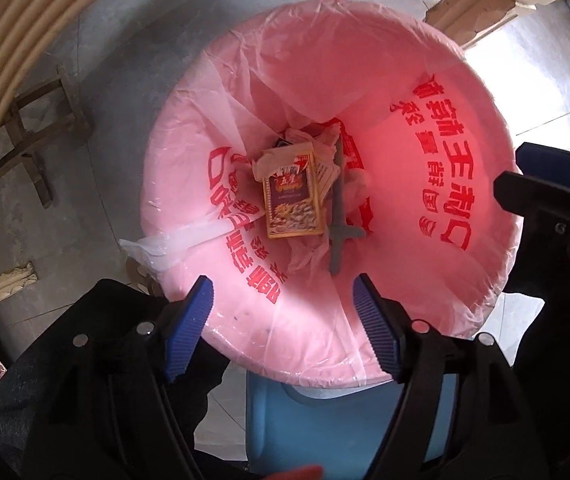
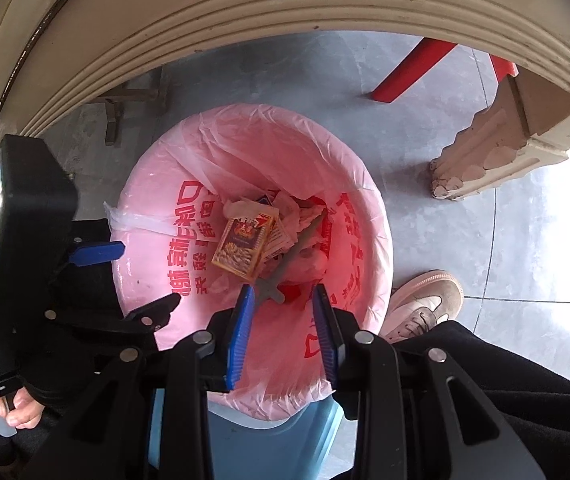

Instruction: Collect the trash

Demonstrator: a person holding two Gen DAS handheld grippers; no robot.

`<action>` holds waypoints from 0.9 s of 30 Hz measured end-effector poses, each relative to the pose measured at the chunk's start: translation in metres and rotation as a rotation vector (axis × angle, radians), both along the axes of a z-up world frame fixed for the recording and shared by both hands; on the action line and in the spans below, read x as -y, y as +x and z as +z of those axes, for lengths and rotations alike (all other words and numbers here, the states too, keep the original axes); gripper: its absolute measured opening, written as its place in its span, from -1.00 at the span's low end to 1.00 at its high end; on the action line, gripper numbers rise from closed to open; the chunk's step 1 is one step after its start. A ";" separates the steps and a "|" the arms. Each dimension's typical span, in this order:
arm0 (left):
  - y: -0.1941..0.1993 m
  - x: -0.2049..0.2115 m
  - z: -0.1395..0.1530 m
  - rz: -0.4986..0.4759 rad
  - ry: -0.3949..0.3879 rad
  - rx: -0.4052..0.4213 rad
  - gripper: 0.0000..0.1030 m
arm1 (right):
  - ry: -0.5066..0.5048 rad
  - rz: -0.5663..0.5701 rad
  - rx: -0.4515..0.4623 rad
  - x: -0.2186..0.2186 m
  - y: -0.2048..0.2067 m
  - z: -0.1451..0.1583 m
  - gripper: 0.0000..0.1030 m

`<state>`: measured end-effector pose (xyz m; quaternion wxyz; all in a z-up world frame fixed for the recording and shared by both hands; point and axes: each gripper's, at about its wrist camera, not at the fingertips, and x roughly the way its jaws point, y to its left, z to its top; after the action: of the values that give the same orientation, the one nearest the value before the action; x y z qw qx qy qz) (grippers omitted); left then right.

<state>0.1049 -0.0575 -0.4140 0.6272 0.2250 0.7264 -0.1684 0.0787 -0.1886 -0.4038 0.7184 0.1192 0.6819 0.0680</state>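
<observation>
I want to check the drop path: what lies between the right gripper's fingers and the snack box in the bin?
In the right wrist view, only the grey plastic sword lies between the right gripper and the snack box.

A blue bin (image 1: 337,420) stood directly below both grippers, lined with a pink bag (image 1: 425,264) printed in red characters. At the bottom, ahead of the fingertips, lay a yellow and purple box (image 1: 291,204) flat on crumpled white paper (image 1: 309,252), a grey cross-shaped plastic piece (image 1: 339,220) just beside it.
</observation>
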 end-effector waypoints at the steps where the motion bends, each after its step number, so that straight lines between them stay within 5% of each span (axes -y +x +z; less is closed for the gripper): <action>1: -0.001 0.000 0.005 0.004 -0.003 0.017 0.37 | -0.003 -0.004 0.003 0.001 0.000 0.001 -0.34; 6: -0.007 0.001 0.038 0.037 -0.054 0.090 0.38 | -0.017 -0.011 0.029 0.002 -0.005 0.015 -0.33; 8: -0.010 0.001 0.056 0.057 -0.082 0.129 0.40 | -0.029 -0.022 0.054 0.003 -0.009 0.026 -0.18; 10: -0.014 0.002 0.073 0.080 -0.115 0.160 0.44 | -0.037 -0.035 0.090 0.004 -0.014 0.039 -0.01; 15: -0.030 0.008 0.119 0.101 -0.155 0.261 0.45 | -0.047 -0.073 0.197 0.014 -0.028 0.086 0.00; 22: -0.044 0.010 0.222 0.159 -0.240 0.507 0.46 | -0.144 -0.177 0.471 0.037 -0.049 0.185 0.46; 27: -0.055 0.004 0.286 0.213 -0.300 0.646 0.53 | -0.195 -0.197 0.666 0.039 -0.067 0.263 0.56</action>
<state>0.0497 -0.0618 -0.1278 0.8642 0.0954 0.4773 -0.1272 0.0118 -0.2278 -0.1406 0.9124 0.0865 0.3988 -0.0319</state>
